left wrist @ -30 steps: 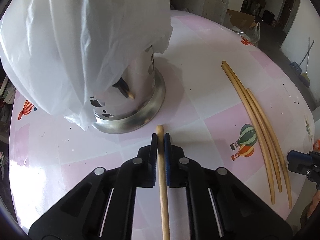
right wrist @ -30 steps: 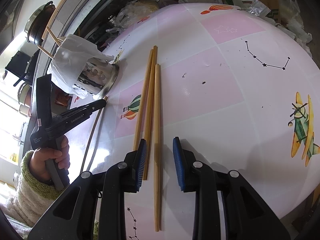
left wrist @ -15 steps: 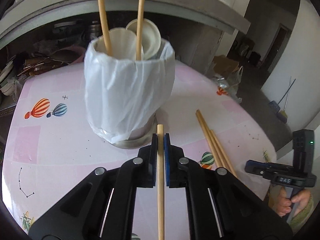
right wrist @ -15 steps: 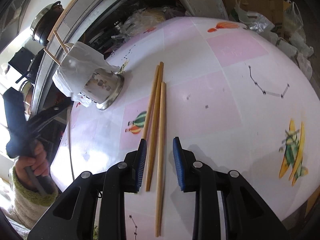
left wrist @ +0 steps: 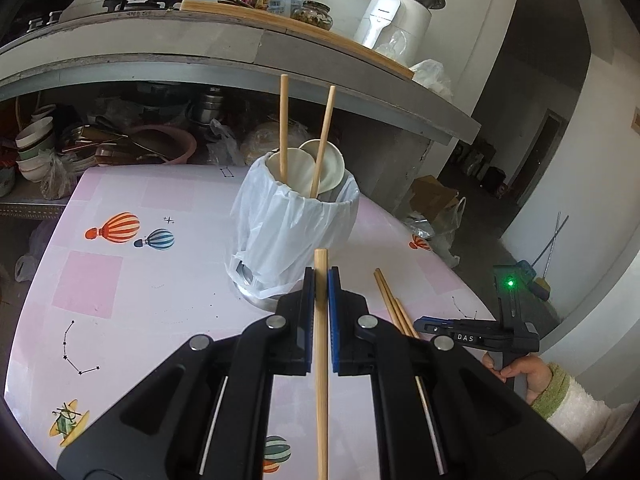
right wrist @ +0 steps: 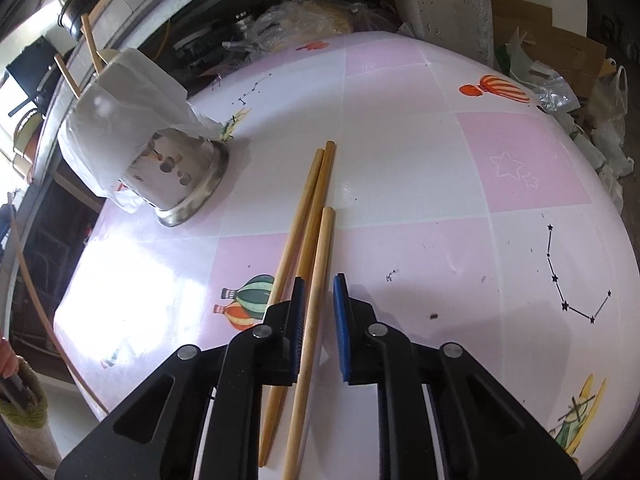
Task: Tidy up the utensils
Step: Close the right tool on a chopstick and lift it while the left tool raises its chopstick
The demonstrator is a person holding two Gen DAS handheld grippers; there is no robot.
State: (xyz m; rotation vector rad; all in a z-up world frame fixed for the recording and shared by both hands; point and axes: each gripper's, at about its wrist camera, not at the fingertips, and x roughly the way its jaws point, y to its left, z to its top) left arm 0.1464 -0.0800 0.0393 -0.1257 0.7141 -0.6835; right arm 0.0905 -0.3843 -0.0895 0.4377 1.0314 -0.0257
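1. Left wrist view: the left gripper [left wrist: 321,280] is clenched on one chopstick [left wrist: 321,344], gripped near its upper end, likely so its long part can drop into the holder [left wrist: 296,236].
2. Two chopsticks [left wrist: 304,140] already stand in that bag-lined holder, toward the table's [left wrist: 120,280] far edge.
3. Right wrist view: the right gripper [right wrist: 319,300] is released, straddling one of three loose chopsticks [right wrist: 308,240] mid-table, seemingly ready to pinch it.

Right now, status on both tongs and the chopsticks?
Left tongs shut on one wooden chopstick. Right tongs open over three loose wooden chopsticks. Bag-lined steel holder unobstructed.
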